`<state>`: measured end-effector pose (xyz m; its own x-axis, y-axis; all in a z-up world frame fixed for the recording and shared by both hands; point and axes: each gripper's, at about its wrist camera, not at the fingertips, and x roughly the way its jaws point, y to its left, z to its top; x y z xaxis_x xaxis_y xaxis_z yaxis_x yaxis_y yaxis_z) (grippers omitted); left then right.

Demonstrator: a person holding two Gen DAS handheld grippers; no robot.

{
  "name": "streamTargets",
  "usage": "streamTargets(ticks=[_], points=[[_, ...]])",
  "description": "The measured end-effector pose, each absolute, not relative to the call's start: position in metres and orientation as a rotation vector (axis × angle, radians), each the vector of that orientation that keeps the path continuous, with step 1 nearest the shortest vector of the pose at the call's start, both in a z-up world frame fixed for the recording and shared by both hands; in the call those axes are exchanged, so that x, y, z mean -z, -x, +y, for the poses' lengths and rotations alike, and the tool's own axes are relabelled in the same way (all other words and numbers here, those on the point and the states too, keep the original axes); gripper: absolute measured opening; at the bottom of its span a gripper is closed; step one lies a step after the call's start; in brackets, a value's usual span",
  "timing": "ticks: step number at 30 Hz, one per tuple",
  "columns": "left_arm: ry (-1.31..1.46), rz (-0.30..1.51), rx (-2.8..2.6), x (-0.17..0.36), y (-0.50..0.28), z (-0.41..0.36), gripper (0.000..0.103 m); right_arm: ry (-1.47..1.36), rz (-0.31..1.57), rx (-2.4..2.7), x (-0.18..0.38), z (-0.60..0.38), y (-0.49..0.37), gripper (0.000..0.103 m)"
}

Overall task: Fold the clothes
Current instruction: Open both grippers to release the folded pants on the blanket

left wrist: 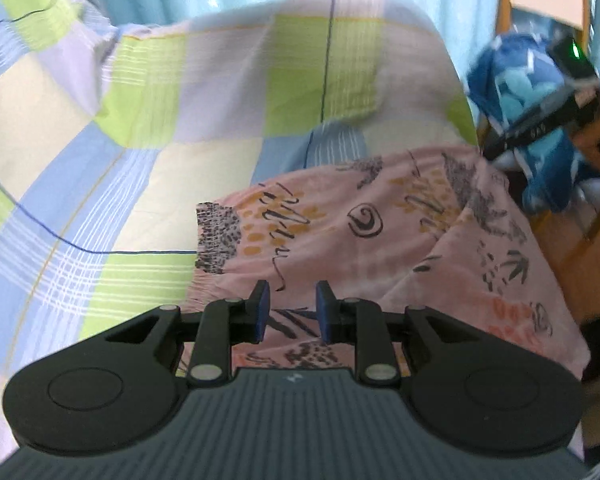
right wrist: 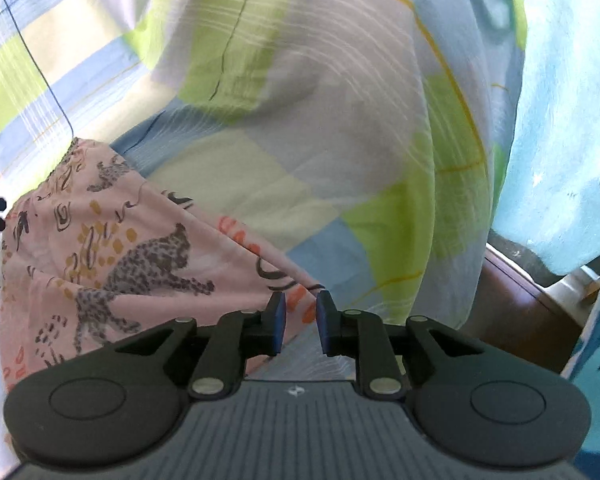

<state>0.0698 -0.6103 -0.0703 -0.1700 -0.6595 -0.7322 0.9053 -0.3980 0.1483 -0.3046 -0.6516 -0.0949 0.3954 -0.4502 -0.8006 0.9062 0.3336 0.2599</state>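
A pink garment (left wrist: 380, 240) printed with leopards and scribbles lies folded on the checked bed sheet (left wrist: 140, 140). My left gripper (left wrist: 292, 308) hovers over its near part, open a narrow gap, with nothing pinched between the blue pads. In the right wrist view the garment (right wrist: 100, 260) fills the lower left, and its edge runs down to my right gripper (right wrist: 300, 320). That gripper is open by a small gap, with the cloth's corner lying under the fingertips and not pressed. The right gripper (left wrist: 540, 120) also shows at the garment's far right corner in the left wrist view.
The sheet bulges over a pillow or bedding mound (right wrist: 320, 100) behind the garment. A blue patterned cloth (left wrist: 540, 80) and brown wooden furniture (left wrist: 572, 240) stand to the right of the bed. A light blue curtain (right wrist: 560, 120) hangs behind.
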Motion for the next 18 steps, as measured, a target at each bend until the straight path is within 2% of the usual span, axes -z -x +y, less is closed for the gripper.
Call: streamTargets(ticks=[1, 2, 7, 10, 13, 14, 15, 17, 18], points=[[-0.868, 0.382, 1.786, 0.073, -0.068, -0.605, 0.02, -0.775, 0.651, 0.987, 0.097, -0.648, 0.307, 0.02], [-0.848, 0.364, 1.782, 0.076, -0.063, -0.602, 0.02, -0.759, 0.612, 0.994, 0.098, -0.645, 0.309, 0.003], [-0.799, 0.277, 1.782, 0.09, -0.039, -0.588, 0.021, -0.509, 0.525, 1.008, 0.093, -0.626, 0.31, 0.002], [-0.809, 0.201, 1.808, 0.096, -0.019, -0.578, 0.025, -0.446, 0.505, 0.969, 0.096, -0.627, 0.309, 0.004], [-0.835, 0.141, 1.791, 0.097, -0.001, -0.562, 0.025, -0.396, 0.495, 0.933, 0.093, -0.619, 0.307, 0.011], [-0.843, 0.136, 1.794, 0.095, 0.005, -0.554, 0.028, -0.381, 0.493, 0.919, 0.088, -0.614, 0.306, 0.016], [-0.865, 0.12, 1.784, 0.093, 0.011, -0.544, 0.031, -0.368, 0.492, 0.901, 0.082, -0.608, 0.305, 0.03], [-0.91, 0.089, 1.763, 0.091, 0.023, -0.526, 0.032, -0.342, 0.487, 0.862, 0.066, -0.593, 0.3, 0.039], [-0.931, 0.081, 1.748, 0.09, 0.03, -0.516, 0.033, -0.326, 0.489, 0.843, 0.057, -0.584, 0.296, 0.039]])
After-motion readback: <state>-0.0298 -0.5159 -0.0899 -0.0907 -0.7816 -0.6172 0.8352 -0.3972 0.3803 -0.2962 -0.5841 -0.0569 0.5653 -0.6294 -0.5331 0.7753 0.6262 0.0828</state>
